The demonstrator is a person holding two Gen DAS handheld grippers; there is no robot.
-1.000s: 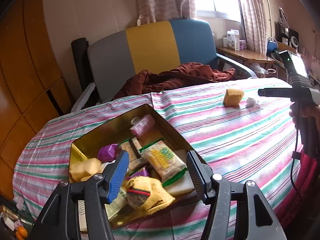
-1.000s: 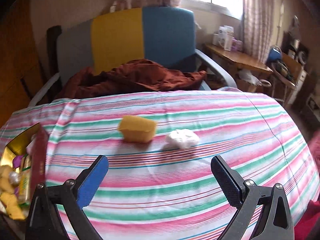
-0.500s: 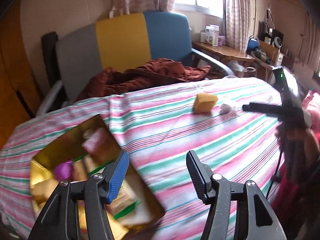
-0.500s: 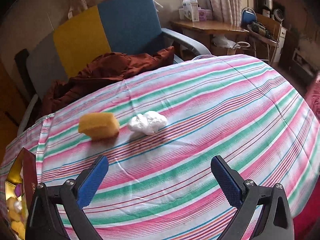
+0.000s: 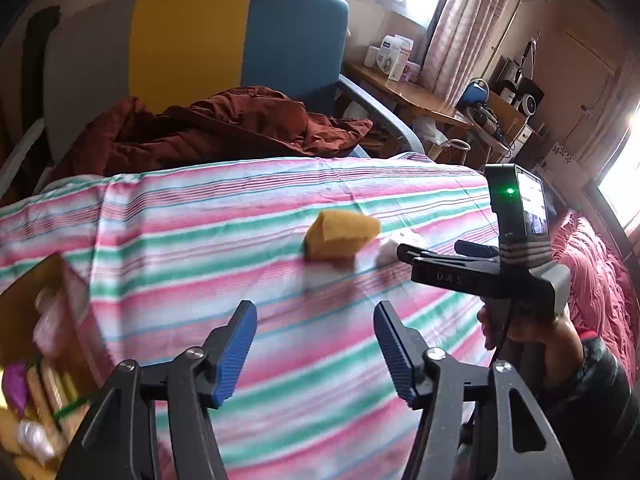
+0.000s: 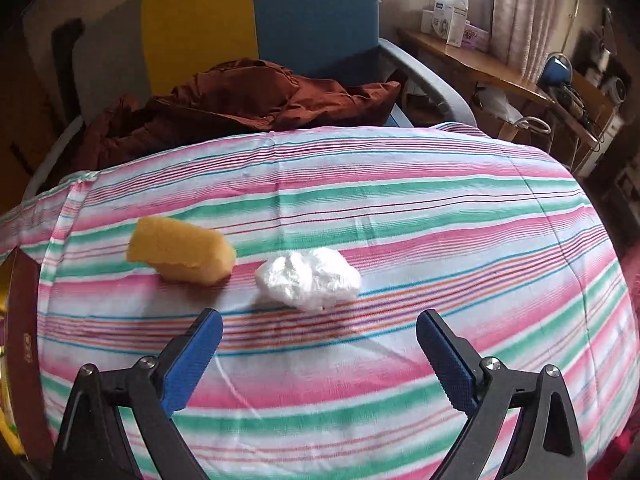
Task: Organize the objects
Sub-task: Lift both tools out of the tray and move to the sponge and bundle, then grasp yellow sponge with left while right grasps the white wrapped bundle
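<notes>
Only readable writing is "DAS" on the right tongs (image 5: 430, 250), seen from the left wrist view at middle right. The sponge (image 6: 182, 255) and white wad (image 6: 308, 279) sit mid-frame on the striped bench (image 6: 440, 216), just beside each other. Left tongs (image 5: 314, 346) are opening, right ones closing, nothing between either. The box (image 5: 44, 320) of snacks at lower left shows properly only in the left view.

A lived-in room of a home, table under a striped cloth (image 6: 400, 208), padded armchair (image 5: 192, 40) in grey, yellow and blue with a rust-red jacket (image 5: 224, 128) thrown on it, curtained window (image 5: 448, 20), wooden side desk (image 5: 416, 96) cluttered with boxes and small appliances
</notes>
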